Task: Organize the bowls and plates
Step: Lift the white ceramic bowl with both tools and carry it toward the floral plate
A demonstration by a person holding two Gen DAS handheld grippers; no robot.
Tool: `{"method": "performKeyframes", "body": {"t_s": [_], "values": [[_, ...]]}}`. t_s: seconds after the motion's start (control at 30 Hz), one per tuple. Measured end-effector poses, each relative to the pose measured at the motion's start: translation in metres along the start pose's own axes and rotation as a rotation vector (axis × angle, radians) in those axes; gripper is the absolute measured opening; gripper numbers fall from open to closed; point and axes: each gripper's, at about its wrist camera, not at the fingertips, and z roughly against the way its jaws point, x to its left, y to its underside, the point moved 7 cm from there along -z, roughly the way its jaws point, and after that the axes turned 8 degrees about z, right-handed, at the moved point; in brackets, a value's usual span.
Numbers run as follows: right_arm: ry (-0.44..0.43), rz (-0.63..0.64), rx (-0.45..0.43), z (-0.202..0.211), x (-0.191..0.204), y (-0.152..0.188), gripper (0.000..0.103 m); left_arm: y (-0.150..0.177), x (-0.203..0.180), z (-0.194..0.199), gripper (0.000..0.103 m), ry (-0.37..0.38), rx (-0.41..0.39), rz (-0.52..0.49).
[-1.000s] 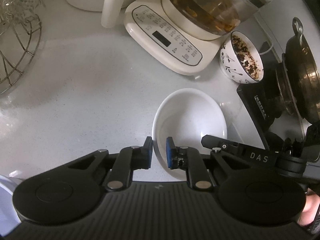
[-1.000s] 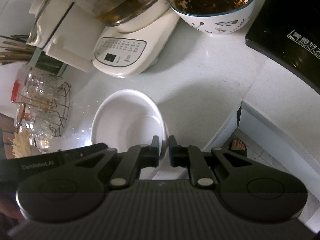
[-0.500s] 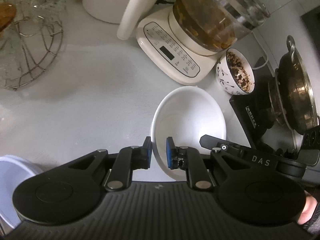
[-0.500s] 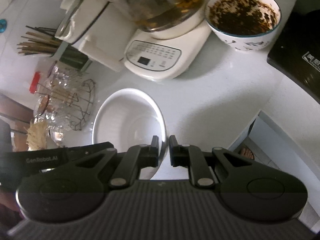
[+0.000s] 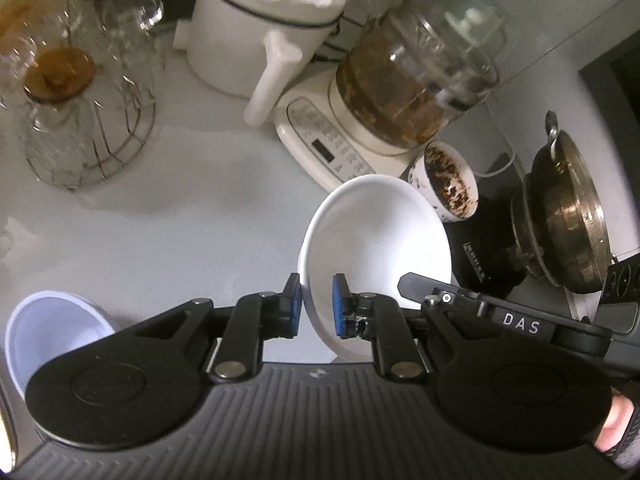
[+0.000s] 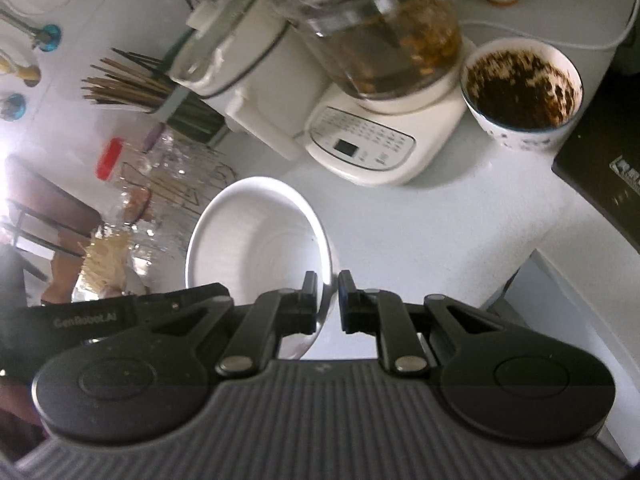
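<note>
Bare white countertop (image 5: 168, 220) below, both claws, left claw (image 5: 316, 304) and right claw (image 6: 328, 300), clamped on opposite rims of white bowl (image 5: 376, 236).

Cream kettle base (image 5: 332, 152), glass pot (image 5: 416, 84), wire glass rack (image 5: 88, 128), induction cooker (image 6: 604, 176).

Left wrist view dim, greyish; soft shadow on table (image 5: 168, 208) below glass rack (image 5: 80, 120). Glasses and upper left corner smeared by motion blur. Right wrist view brighter, blown-out glare at left edge; white bowl (image 6: 256, 240) gleams, small highlight on rim. Glass jug (image 6: 376, 28) blurred. Strong fisheye bending at edges, dark corners in both views.
</note>
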Motion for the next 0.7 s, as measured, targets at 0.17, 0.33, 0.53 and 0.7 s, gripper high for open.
{"method": "performKeyframes", "body": {"t_s": [0.17,0.33,0.53,0.7], "values": [[-0.021,0.024,-0.015,0.007,0.018,-0.002,0.013,0.0,0.005,0.026,0.017,0.007,-0.038,0.015],[-0.032,0.069,-0.026,0.007,0.038,0.0,0.014,0.003,0.016,0.045,0.017,-0.004,-0.079,0.028],[-0.059,0.118,-0.018,-0.001,0.063,0.004,0.014,0.008,0.039,0.065,0.017,-0.02,-0.119,0.064],[-0.084,0.164,-0.008,-0.009,0.084,0.006,0.014,0.01,0.057,0.078,0.017,-0.035,-0.155,0.102]]}}
